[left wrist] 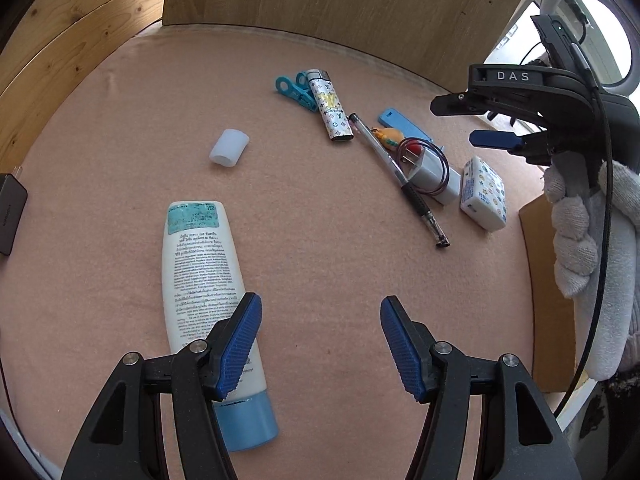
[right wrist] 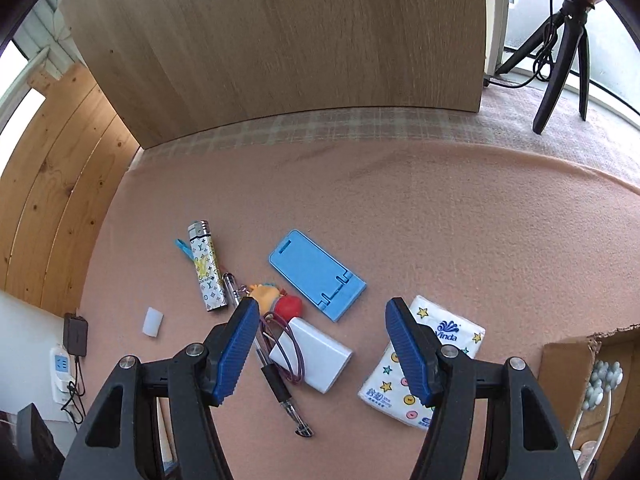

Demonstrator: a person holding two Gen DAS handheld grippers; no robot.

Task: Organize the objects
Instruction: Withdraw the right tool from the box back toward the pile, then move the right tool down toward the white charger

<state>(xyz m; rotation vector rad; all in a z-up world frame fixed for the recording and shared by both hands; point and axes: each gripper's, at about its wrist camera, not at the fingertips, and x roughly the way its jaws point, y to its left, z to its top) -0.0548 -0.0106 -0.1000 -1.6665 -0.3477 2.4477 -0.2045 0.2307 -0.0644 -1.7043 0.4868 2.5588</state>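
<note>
Both my grippers hang over the pink cloth (left wrist: 120,140), pointing steeply down. My left gripper (left wrist: 320,344) is spread, nothing between its pads; the white lotion tube (left wrist: 200,264) lies under its left finger. My right gripper (right wrist: 320,350) is also spread and empty, above the white charger (right wrist: 316,354), with the pen (right wrist: 276,384) to one side and the tissue pack (right wrist: 400,384) to the other.

Left tool (left wrist: 321,344) open, empty, above tube (left wrist: 202,276) on cloth (left wrist: 120,140).
</note>
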